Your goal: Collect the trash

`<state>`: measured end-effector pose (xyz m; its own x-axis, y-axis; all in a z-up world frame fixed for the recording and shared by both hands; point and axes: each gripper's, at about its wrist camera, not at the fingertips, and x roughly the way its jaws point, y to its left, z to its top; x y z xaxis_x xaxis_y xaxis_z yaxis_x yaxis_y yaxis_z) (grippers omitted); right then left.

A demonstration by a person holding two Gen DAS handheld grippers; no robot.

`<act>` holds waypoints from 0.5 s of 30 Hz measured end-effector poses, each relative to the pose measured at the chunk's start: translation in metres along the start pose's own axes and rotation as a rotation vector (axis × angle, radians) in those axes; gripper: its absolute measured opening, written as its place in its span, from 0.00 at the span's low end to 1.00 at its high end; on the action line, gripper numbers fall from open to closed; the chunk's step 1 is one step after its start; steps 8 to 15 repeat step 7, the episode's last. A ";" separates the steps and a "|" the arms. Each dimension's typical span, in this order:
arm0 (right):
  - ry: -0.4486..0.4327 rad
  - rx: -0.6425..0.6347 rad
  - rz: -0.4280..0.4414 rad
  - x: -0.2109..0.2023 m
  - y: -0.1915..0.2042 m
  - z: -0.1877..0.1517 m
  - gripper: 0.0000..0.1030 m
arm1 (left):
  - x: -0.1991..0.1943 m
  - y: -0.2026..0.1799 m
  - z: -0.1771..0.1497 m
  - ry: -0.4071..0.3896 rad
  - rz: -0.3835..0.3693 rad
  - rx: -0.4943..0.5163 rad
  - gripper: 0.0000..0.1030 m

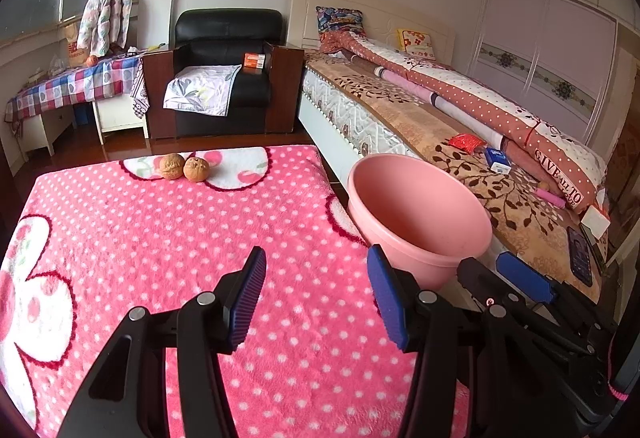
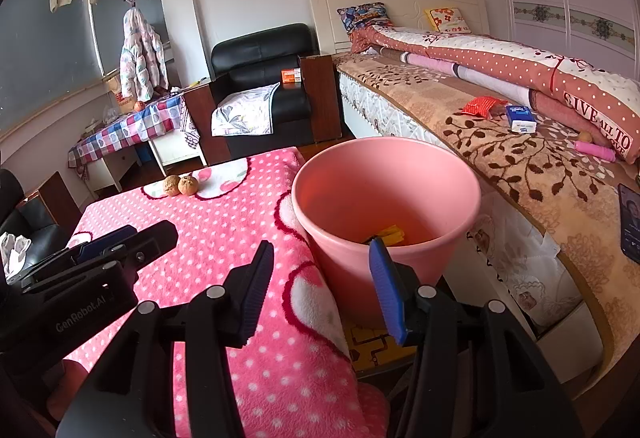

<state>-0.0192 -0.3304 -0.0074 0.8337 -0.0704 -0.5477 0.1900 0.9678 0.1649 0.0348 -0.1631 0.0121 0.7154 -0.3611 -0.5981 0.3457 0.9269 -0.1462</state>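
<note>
A pink bin (image 1: 420, 213) (image 2: 384, 197) stands between the pink dotted blanket (image 1: 160, 238) (image 2: 224, 238) and the bed. Yellow trash (image 2: 390, 234) lies in its bottom. Two walnuts (image 1: 184, 167) (image 2: 181, 185) sit at the blanket's far edge. My left gripper (image 1: 316, 298) is open and empty above the blanket, left of the bin. My right gripper (image 2: 320, 286) is open and empty just in front of the bin's near rim. Each gripper shows in the other's view, the right one (image 1: 520, 282) and the left one (image 2: 100, 250).
On the bed (image 2: 500, 157) lie a red packet (image 1: 464, 142) (image 2: 482, 105), a blue-white tissue pack (image 1: 497, 159) (image 2: 520, 118), a pink tube (image 2: 594, 149), a phone (image 1: 580, 256) and a rolled quilt. A black armchair (image 1: 224, 77) and a checked side table (image 1: 72, 83) stand beyond.
</note>
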 end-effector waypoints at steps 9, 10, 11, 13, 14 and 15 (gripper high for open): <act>0.003 -0.002 0.001 0.001 0.001 -0.001 0.49 | 0.001 0.002 -0.003 0.013 0.000 -0.002 0.51; 0.003 -0.002 0.001 0.001 0.001 -0.001 0.49 | 0.001 0.002 -0.003 0.013 0.000 -0.002 0.51; 0.003 -0.002 0.001 0.001 0.001 -0.001 0.49 | 0.001 0.002 -0.003 0.013 0.000 -0.002 0.51; 0.003 -0.002 0.001 0.001 0.001 -0.001 0.49 | 0.001 0.002 -0.003 0.013 0.000 -0.002 0.51; 0.003 -0.002 0.001 0.001 0.001 -0.001 0.49 | 0.001 0.002 -0.003 0.013 0.000 -0.002 0.51; 0.003 -0.002 0.001 0.001 0.001 -0.001 0.49 | 0.001 0.002 -0.003 0.013 0.000 -0.002 0.51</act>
